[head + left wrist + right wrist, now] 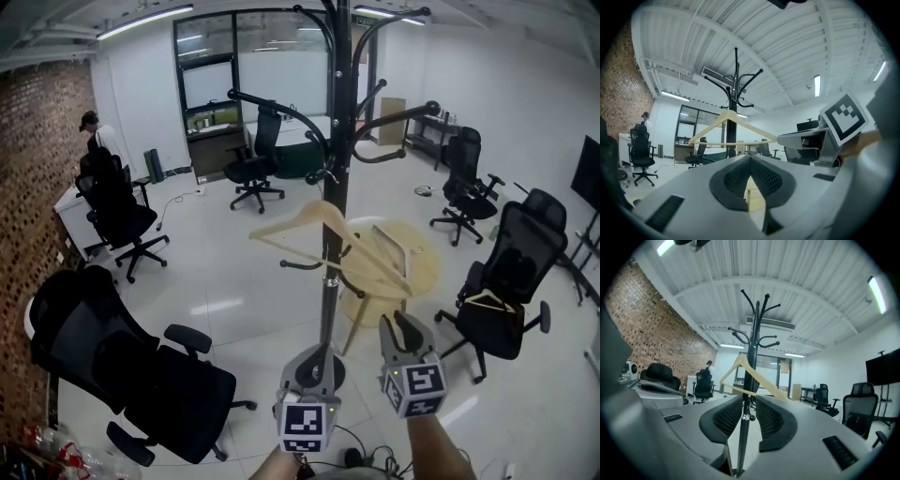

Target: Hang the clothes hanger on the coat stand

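The black coat stand (339, 112) rises in the middle of the room, its curved pegs fanning out near the top. A pale wooden clothes hanger (300, 223) hangs against the pole at mid height, with neither gripper touching it. My left gripper (319, 352) sits low beside the pole, its jaws shut with nothing in them. To the right of the pole, my right gripper (401, 324) is open and empty. In the left gripper view the hanger (712, 129) and stand (736, 79) lie beyond the shut gripper (751, 161). In the right gripper view the stand (752, 348) and hanger (733, 369) show through the gap of that gripper (749, 401).
A round wooden table (422, 267) stands just behind the pole. Black office chairs sit at near left (141, 375), right (511, 281) and further back. A person (94, 131) stands at the far left by a brick wall (37, 187). Cables lie on the floor at my feet.
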`<state>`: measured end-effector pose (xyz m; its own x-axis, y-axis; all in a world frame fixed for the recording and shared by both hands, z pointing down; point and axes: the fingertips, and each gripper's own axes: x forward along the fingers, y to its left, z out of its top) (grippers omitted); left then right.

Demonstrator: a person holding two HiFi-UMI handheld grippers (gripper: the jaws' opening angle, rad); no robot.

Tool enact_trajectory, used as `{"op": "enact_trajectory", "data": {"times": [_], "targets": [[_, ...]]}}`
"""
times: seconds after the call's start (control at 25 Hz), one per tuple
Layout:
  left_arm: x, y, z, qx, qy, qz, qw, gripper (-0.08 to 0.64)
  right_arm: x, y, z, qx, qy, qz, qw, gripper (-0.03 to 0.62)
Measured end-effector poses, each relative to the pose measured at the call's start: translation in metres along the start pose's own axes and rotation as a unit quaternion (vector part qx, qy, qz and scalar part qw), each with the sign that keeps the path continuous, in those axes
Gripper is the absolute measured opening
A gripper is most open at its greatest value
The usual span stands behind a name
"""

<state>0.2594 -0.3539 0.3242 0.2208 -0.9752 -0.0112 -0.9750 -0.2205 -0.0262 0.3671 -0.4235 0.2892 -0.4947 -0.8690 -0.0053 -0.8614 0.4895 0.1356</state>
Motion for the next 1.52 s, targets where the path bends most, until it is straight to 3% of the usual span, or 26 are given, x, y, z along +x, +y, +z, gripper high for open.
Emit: {"op": "enact_trajectory", "data": {"times": [0.2, 0.32, 0.56, 0.72, 1.0, 1.52], "targets": [[-0.013, -0.003, -0.025, -0.007, 0.022, 0.004, 0.9997, 0.012, -0.032, -0.017, -0.028, 0.047, 0.003, -0.029, 0.998, 0.000], [-0.012, -0.018, -0.034, 0.001, 0.030, -0.003, 0.9996, 0.012, -0.046, -0.024, -0.055, 0.065, 0.026, -0.041, 0.997, 0.000], [0.000, -0.080, -0.035, 0.012, 0.036, -0.009, 0.9993, 0.012, -0.085, -0.049, -0.089, 0.088, 0.049, -0.030, 0.994, 0.000], [0.008, -0.110, -0.056, 0.023, 0.052, -0.011, 0.9983, 0.012, -0.097, -0.060, -0.105, 0.096, 0.049, -0.020, 0.994, 0.000], [0.006, -0.115, -0.107, 0.008, 0.102, 0.012, 0.9947, 0.012, -0.103, -0.057, -0.136, 0.100, 0.062, -0.012, 0.993, 0.000], [0.009, -0.144, -0.144, 0.003, 0.125, -0.028, 0.9917, 0.012, -0.124, -0.071, -0.188, 0.117, 0.107, -0.045, 0.986, 0.000]]}}
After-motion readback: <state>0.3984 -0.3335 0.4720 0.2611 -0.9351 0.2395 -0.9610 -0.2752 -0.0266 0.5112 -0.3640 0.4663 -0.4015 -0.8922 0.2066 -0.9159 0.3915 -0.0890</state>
